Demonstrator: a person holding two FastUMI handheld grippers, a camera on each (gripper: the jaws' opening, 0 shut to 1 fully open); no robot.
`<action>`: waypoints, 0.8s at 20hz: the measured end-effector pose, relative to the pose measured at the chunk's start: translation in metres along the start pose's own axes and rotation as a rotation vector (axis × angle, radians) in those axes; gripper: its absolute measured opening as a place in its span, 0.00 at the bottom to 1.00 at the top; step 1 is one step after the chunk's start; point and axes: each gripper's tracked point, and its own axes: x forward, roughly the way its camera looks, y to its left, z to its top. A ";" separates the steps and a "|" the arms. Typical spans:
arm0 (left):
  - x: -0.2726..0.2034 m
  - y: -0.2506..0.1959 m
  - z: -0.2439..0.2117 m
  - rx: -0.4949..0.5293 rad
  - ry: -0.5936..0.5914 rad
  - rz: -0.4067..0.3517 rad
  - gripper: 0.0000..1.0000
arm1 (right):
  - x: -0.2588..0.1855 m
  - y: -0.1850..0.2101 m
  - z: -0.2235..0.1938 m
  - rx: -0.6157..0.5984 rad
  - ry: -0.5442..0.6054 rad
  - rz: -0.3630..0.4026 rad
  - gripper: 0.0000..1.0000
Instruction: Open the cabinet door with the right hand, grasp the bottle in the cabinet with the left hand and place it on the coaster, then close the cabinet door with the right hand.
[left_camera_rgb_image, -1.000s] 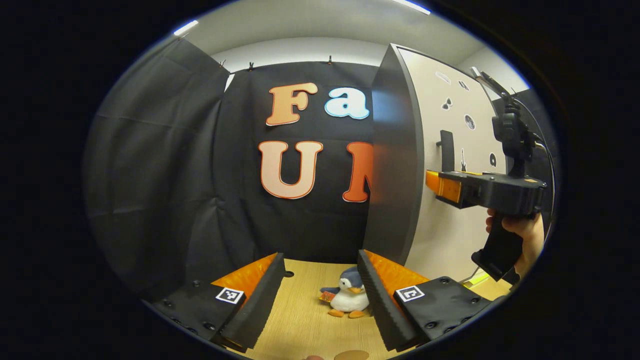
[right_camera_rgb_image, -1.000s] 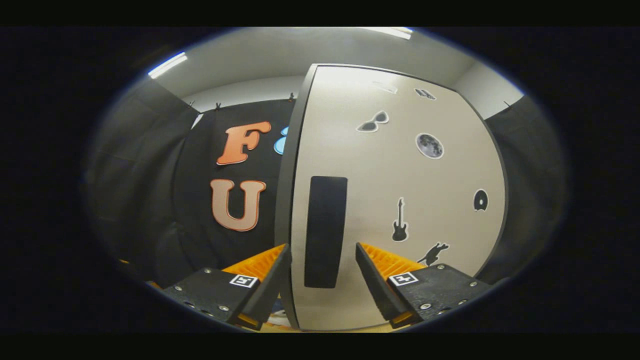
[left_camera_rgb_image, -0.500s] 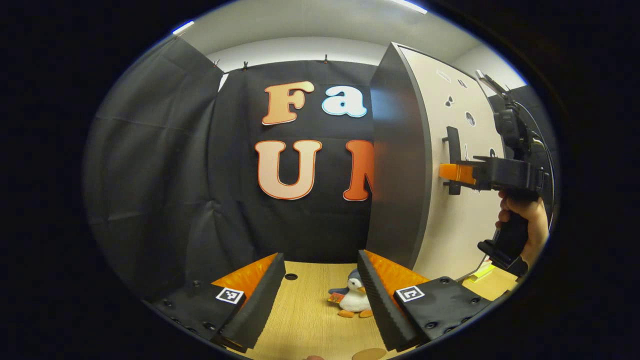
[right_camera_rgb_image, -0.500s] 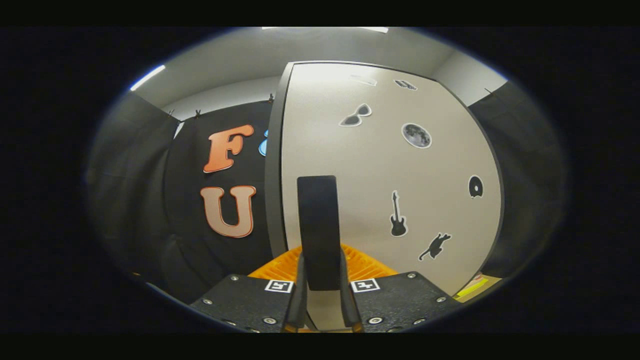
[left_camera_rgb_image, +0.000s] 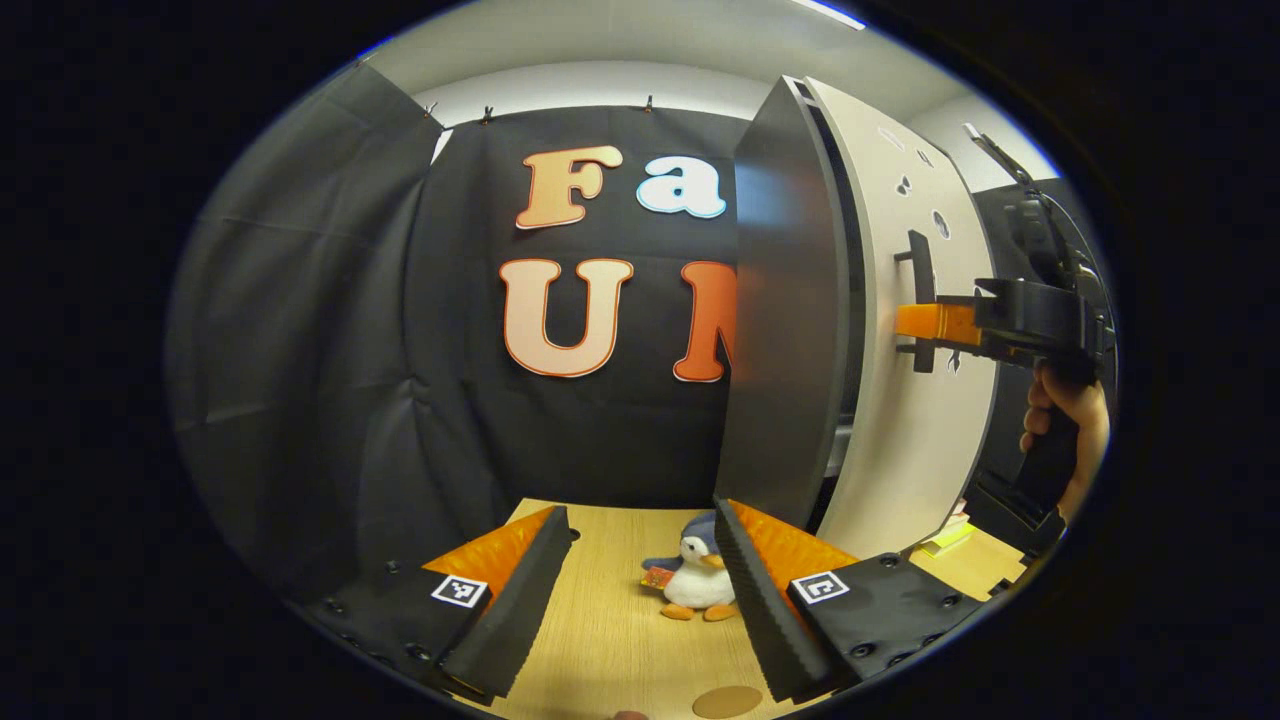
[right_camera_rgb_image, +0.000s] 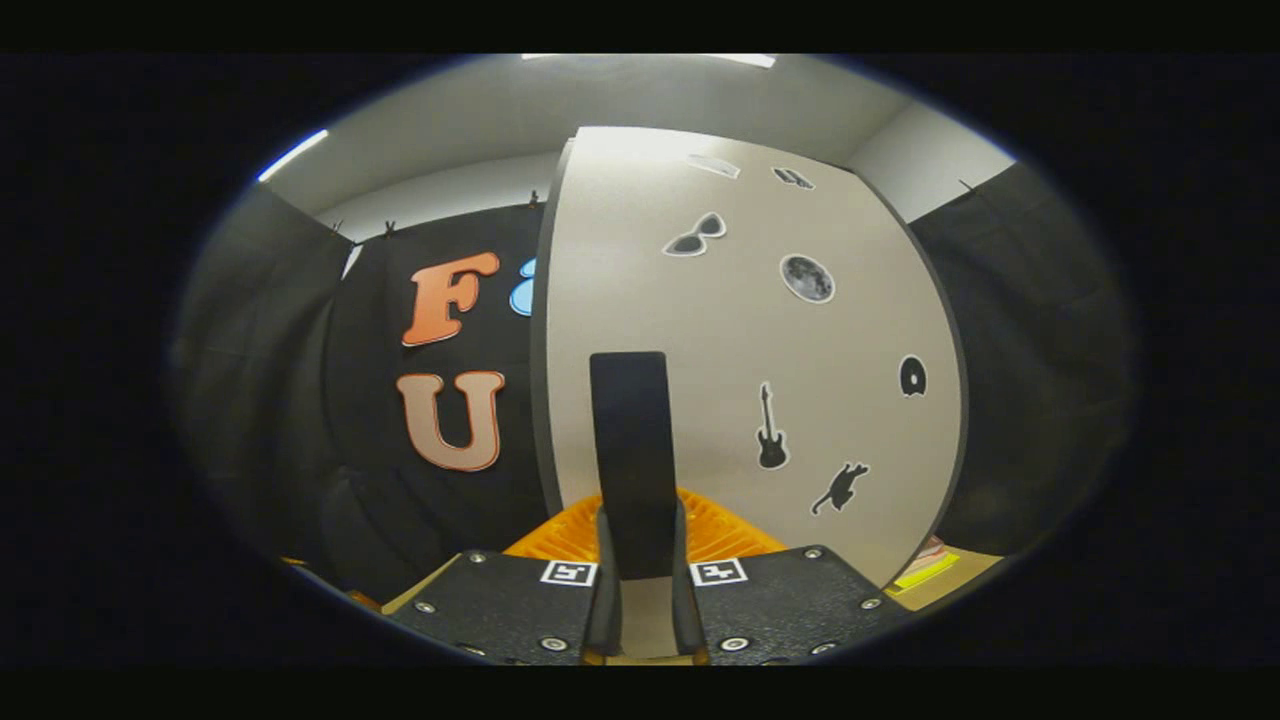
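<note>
Two tools in play. We see the left tool (left_camera_rgb_image: 640, 590) low over the wooden surface (left_camera_rgb_image: 610, 650), fingers spread wide with nothing between them. Beyond the gap between the fingers a plush penguin (left_camera_rgb_image: 692, 588) stands on the surface, and a round brown coaster (left_camera_rgb_image: 727, 702) lies at the near edge, just ahead of the right-hand finger. Further right in the left gripper view stands the cabinet (left_camera_rgb_image: 785, 310), dark side panel toward us; the pale cabinet door (left_camera_rgb_image: 915, 420) has swung slightly off the cabinet's front edge, with a narrow gap between them. We cannot see the bottle through that gap. On the door sits the black vertical handle (right_camera_rgb_image: 629, 460), and the right tool (right_camera_rgb_image: 638, 590) is clamped on it, both fingers pressing its lower part from either side. From the left gripper view a hand (left_camera_rgb_image: 1070, 420) holds that tool's grip at the far right. Small stickers (right_camera_rgb_image: 768, 440) dot the door face.
</note>
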 end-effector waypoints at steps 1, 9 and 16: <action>-0.004 -0.004 0.003 -0.003 -0.005 0.004 0.95 | -0.005 -0.001 0.002 -0.004 -0.005 0.010 0.17; -0.053 -0.064 0.019 -0.002 -0.051 0.037 0.96 | -0.040 -0.013 0.011 0.027 0.010 0.140 0.19; -0.082 -0.125 0.025 0.019 -0.075 0.026 0.95 | -0.062 -0.034 0.011 0.045 0.014 0.197 0.19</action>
